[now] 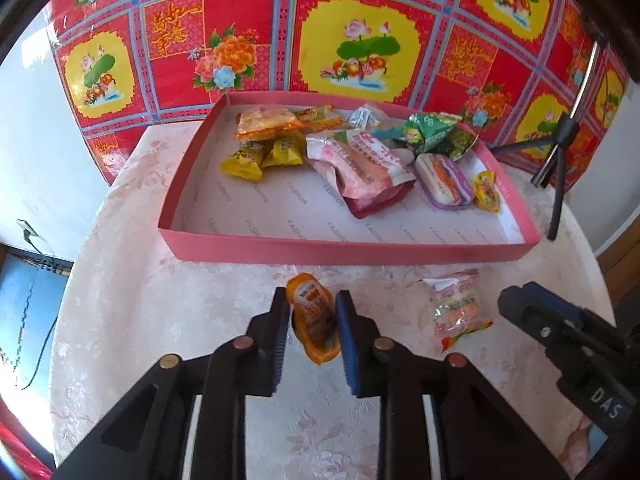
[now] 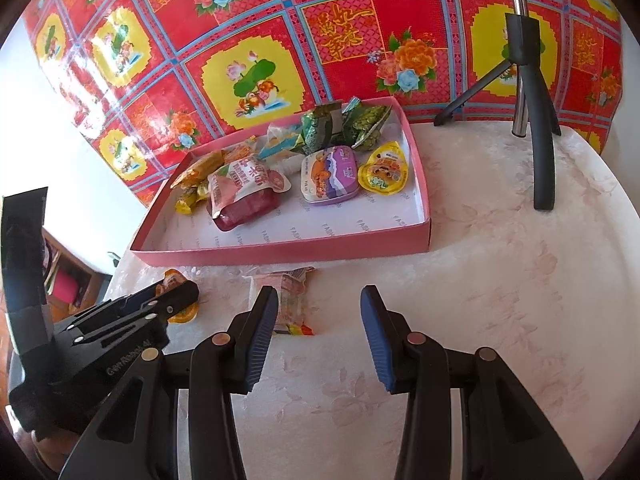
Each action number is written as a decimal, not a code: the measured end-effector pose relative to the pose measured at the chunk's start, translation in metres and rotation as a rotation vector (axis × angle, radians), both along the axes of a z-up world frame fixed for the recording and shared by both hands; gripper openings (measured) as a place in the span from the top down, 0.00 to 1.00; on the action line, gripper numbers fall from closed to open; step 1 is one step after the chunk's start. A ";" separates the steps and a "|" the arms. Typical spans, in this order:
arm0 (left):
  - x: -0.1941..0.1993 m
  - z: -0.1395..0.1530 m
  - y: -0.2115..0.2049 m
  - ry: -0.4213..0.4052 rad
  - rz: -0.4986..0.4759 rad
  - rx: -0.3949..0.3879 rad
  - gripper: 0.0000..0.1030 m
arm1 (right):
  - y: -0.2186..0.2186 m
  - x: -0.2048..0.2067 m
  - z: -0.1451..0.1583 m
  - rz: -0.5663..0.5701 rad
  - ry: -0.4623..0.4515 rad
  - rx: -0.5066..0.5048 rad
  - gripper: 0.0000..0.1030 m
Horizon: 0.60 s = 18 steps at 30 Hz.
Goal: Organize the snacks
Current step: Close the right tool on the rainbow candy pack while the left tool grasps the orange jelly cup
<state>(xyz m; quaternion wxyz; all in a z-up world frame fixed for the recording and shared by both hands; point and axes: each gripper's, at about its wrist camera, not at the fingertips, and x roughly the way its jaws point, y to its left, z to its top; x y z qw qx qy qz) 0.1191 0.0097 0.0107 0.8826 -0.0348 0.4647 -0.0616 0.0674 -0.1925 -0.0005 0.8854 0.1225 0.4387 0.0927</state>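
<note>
Gripping orange packet (image 1: 314, 320), left gripper (image 1: 312, 320) jaws closed; right gripper (image 2: 319, 322) jaws wide, empty

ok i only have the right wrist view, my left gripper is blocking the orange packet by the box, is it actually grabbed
Observer: The left wrist view shows the orange packet between the left gripper fingers, which are closed against both its sides.
Operator: is it off the table yet
Observer: Can't tell for sure; it sits upright between the fingers, in front of the pink box, not inside.
Operator: and where's my right gripper relative to the clear packet
Observer: From the left view the right gripper is to the right of the clear packet, not touching it; its fingers are spread open.
</note>
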 end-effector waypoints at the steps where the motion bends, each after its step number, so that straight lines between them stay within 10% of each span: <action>1: -0.001 0.002 0.001 -0.003 0.001 -0.002 0.80 | 0.001 0.000 0.000 0.003 -0.002 0.000 0.57; 18: -0.004 0.000 0.008 -0.009 -0.043 -0.010 0.75 | 0.029 0.009 -0.010 0.063 0.023 -0.042 0.57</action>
